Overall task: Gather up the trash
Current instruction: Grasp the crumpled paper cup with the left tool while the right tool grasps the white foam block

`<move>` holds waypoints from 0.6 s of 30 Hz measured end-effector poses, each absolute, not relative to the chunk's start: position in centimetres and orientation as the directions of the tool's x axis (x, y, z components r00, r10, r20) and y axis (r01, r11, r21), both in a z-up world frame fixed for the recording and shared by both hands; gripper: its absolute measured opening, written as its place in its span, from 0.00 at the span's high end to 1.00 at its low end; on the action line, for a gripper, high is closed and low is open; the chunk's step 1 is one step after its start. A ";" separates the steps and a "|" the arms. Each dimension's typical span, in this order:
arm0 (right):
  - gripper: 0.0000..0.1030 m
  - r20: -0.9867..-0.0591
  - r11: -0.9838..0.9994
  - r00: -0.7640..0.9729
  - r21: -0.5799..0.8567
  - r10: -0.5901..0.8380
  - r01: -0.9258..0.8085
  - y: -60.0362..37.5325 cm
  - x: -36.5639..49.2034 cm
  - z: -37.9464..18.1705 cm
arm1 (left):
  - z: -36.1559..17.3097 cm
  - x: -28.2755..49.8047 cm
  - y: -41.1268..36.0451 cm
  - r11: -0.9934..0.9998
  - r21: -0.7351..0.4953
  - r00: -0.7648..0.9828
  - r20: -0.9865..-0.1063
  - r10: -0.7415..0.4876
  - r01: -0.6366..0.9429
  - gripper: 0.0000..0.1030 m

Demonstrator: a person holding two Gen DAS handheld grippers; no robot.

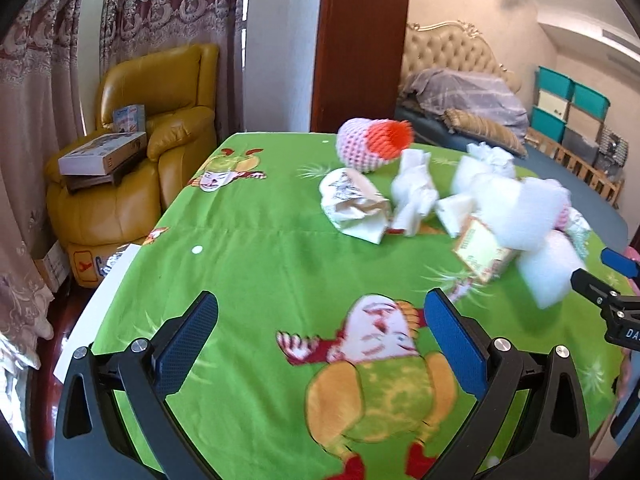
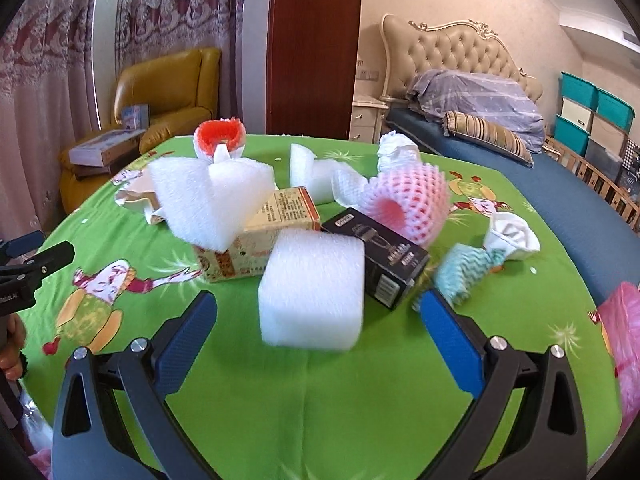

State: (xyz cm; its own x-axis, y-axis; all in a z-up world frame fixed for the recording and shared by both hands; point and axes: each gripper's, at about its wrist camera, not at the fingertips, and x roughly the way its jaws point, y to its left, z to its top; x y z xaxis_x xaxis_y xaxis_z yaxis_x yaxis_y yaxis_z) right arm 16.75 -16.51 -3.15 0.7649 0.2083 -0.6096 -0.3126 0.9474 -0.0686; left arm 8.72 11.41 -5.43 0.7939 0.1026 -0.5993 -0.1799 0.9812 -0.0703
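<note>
**newbie:** Which piece should I grab first with all this junk on the desk (image 2: 320,412)?

**oldhand:** Your right claw (image 2: 318,312) is spread wide and empty, and the white foam block (image 2: 312,288) sits right in front of it, nearest of the whole pile. I'd take that one. It's just beside the black box (image 2: 380,258) and the printed carton (image 2: 260,236), maybe touching them, so come in low and straight so your fingers (image 2: 452,340) go either side of the foam without nudging the boxes.

**newbie:** And the left one?

**oldhand:** Your left claw (image 1: 320,320) is spread open too, holding nothing, hovering over bare green cloth. The trash is well ahead and to its right: crumpled paper (image 1: 356,204), the pink fruit net (image 1: 368,144), more foam. There's something pink and bag-like at the desk's right edge (image 2: 624,344), probably where it all goes, but I can't tell for sure. Squeeze the foam gently; I'd guess it squashes and slips.
</note>
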 end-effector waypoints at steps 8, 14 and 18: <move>0.04 -0.659 0.949 0.728 -0.067 0.188 -0.307 -15.1 19.6 -4.2 | -6.2 14.7 13.0 0.970 -0.160 0.747 -0.664 0.030 -0.181 0.06; 0.23 -0.672 0.950 0.713 -0.041 0.202 -0.308 -15.4 20.2 -5.2 | -6.1 18.4 13.0 0.967 -0.170 0.735 -0.678 0.024 -0.188 0.06; 0.38 -0.669 0.954 0.709 0.003 0.224 -0.299 -16.4 20.5 -5.0 | -5.8 20.2 12.7 0.964 -0.191 0.738 -0.674 0.010 -0.187 0.06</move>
State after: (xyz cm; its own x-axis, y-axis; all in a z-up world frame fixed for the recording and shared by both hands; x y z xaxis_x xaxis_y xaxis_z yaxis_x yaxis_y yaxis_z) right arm 20.49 -16.36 -5.03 0.7087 0.2240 -0.6690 -0.2985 0.9544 0.0033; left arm 20.24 12.65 -5.83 0.7383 0.0100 -0.6744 -0.1873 0.9636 -0.1908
